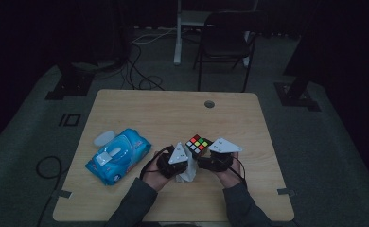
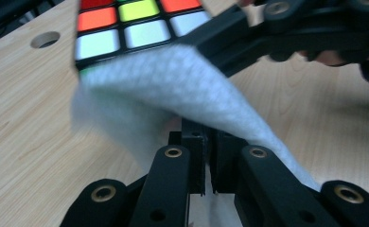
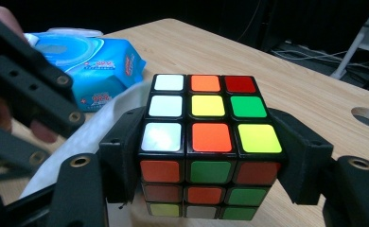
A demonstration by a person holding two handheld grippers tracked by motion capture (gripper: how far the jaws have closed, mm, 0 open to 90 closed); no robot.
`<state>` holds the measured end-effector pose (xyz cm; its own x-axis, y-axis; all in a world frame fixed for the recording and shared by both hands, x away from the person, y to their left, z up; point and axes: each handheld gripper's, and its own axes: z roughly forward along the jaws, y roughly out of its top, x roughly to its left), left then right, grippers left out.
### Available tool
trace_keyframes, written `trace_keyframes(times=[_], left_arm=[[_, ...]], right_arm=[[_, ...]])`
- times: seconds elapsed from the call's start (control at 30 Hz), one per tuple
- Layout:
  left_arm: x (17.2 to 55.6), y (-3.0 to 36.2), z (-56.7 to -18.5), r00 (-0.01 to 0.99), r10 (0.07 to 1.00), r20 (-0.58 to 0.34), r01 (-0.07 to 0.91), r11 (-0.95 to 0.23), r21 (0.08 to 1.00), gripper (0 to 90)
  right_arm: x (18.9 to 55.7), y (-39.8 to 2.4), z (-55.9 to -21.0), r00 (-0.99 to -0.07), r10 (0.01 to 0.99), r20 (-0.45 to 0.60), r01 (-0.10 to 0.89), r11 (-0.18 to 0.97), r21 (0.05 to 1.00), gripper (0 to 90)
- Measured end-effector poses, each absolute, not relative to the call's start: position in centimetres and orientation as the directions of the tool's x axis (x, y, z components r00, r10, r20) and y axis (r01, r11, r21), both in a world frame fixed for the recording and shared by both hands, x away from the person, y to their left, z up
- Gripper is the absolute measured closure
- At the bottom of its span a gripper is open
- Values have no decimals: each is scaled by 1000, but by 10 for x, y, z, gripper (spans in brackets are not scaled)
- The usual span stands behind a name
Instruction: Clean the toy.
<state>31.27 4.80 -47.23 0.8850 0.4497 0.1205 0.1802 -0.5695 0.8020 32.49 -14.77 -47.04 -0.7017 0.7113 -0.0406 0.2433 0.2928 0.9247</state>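
on table: right tool (image 3: 211, 156) clamps cube (image 3: 206, 123); left tool (image 2: 206, 156) pinches wipe (image 2: 173, 90).

One camera sits high up above the person's side and looks forward and down. It is far off, so it sees the whole table (image 1: 140, 109), the floor and a chair (image 1: 225, 38) behind.

The left gripper (image 2: 210, 156) carries a camera that looks along its own black jaws. It is very near to the wipe (image 2: 173, 90) and the cube (image 2: 135, 23), low over the table top.

The right gripper (image 3: 211, 156) carries a camera too. It looks along its jaws from very close at the cube (image 3: 206, 137), with the blue pack (image 3: 92, 61) behind.

All three views share the cube, the wipe and the wood around the round hole (image 1: 209, 103).
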Motion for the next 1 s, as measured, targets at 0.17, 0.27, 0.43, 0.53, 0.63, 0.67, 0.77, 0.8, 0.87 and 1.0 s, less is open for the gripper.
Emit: trace_keyframes(times=[0.17,0.27,0.43,0.53,0.63,0.67,0.77,0.8,0.87,1.0], left_arm=[[310,43,-472,898,426,112,162,-557,815,868],[310,43,-472,900,421,114,156,-555,817,868],[314,49,-471,893,436,113,166,-551,818,869],[319,56,-469,871,477,116,189,-545,817,866],[325,64,-467,853,509,117,208,-536,818,865],[326,67,-467,847,519,115,213,-530,821,865],[329,72,-464,834,540,114,221,-517,827,865],[329,73,-464,829,548,111,225,-509,831,864],[329,73,-463,826,553,113,226,-507,832,862],[327,70,-463,826,552,112,223,-502,836,861]], right_arm=[[325,-147,-472,-705,708,-37,250,297,922,341],[325,-147,-471,-709,705,-33,248,292,924,341],[325,-148,-471,-698,715,-43,245,295,923,341],[325,-149,-470,-702,711,-35,249,291,924,341],[325,-148,-470,-704,709,-42,244,297,923,341],[325,-148,-470,-705,708,-42,244,298,923,342],[325,-147,-471,-706,707,-45,243,301,922,342],[325,-147,-471,-706,706,-43,246,303,921,341],[325,-147,-471,-707,706,-40,249,302,920,342],[326,-147,-471,-705,709,-39,247,296,923,341]])
